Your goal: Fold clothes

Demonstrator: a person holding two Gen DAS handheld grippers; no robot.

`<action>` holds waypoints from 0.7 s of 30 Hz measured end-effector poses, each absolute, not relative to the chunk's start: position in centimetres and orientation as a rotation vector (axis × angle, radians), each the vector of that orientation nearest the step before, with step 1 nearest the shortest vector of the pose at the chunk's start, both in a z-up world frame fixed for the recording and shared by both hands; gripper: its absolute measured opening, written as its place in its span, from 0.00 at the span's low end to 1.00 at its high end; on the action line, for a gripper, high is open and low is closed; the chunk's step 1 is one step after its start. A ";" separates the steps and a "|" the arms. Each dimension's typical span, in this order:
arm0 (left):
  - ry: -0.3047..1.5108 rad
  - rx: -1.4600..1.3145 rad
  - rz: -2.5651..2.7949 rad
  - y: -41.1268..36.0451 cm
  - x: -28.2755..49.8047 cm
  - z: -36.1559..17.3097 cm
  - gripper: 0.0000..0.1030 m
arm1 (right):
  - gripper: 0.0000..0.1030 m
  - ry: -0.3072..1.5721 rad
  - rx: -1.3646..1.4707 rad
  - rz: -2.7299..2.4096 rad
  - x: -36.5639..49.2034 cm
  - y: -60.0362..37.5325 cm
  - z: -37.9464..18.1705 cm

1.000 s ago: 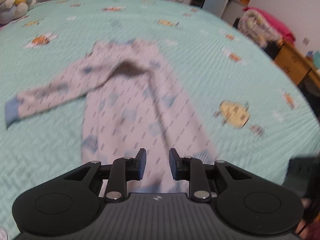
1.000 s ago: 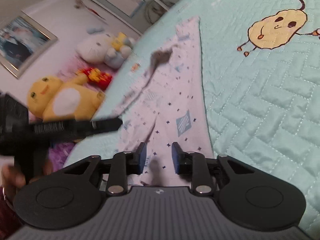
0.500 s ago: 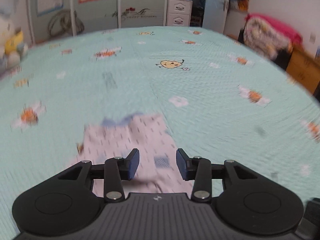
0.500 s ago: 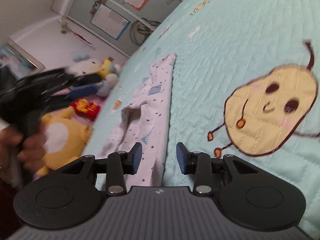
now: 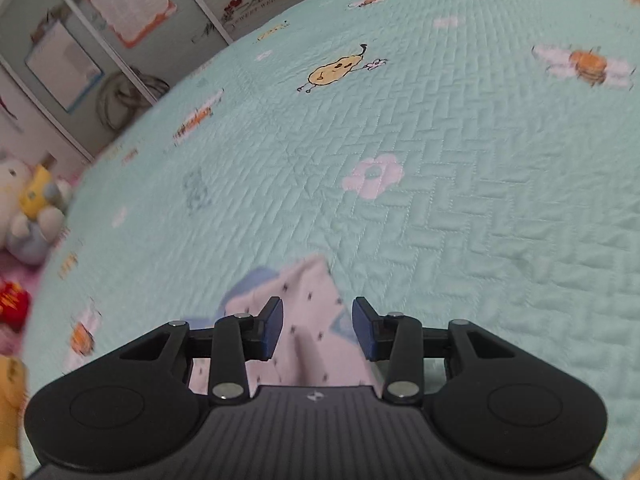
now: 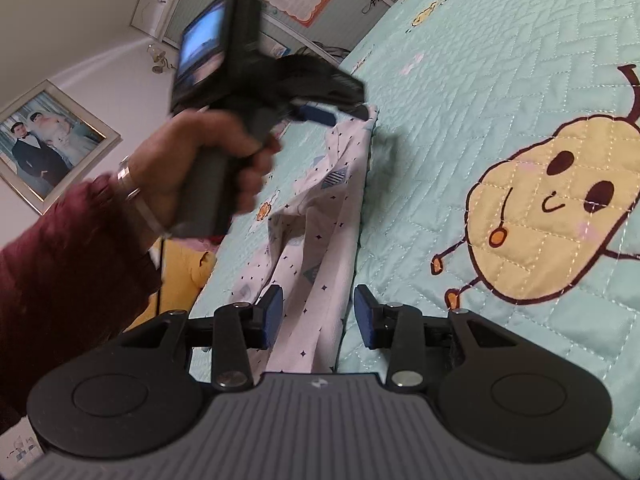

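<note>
teal quilt (image 5: pixel 460 208) bears the garment (image 6: pixel 320 240), plush toys (image 5: pixel 28 204) beside; both grippers' jaws part-open astride cloth, gripping nothing.

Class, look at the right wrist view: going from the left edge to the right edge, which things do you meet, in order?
Framed photograph → maroon sleeve → hand gripping the left gripper → patterned garment → yellow pear cartoon on the bedspread.

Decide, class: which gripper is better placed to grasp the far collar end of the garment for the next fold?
Left. The left gripper hovers open over the garment by its blue collar; the right gripper sits at the opposite end.
</note>
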State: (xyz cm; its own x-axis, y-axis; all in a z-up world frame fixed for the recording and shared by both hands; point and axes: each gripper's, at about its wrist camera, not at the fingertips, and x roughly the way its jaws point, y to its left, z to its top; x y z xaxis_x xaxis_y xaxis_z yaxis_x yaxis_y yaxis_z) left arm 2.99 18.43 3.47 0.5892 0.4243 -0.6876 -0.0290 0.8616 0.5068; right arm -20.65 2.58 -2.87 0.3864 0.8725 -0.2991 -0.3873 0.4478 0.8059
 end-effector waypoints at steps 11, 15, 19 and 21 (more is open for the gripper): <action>0.950 0.798 0.453 14.8 4.1 -0.8 0.39 | 0.48 0.837 0.640 0.939 -21.7 2.9 -1.8; 0.966 0.739 0.474 15.5 4.6 -0.1 0.37 | 0.49 0.894 0.688 1.025 -21.4 2.7 -2.3; 0.979 0.619 0.407 17.2 5.0 0.7 0.22 | 0.50 0.940 0.640 1.115 -21.5 3.3 -2.3; 0.983 0.553 0.371 18.2 5.2 1.3 0.22 | 0.50 0.936 0.594 1.111 -21.8 3.4 -2.0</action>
State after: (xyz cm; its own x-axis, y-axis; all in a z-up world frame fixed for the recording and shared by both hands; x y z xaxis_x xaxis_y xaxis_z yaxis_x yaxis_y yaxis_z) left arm 5.22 18.19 1.35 0.5102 0.5311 -0.6765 -0.0482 0.8030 0.5941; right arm -21.83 3.40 -2.03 0.1449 0.9333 -0.3285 -0.4824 0.3565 0.8001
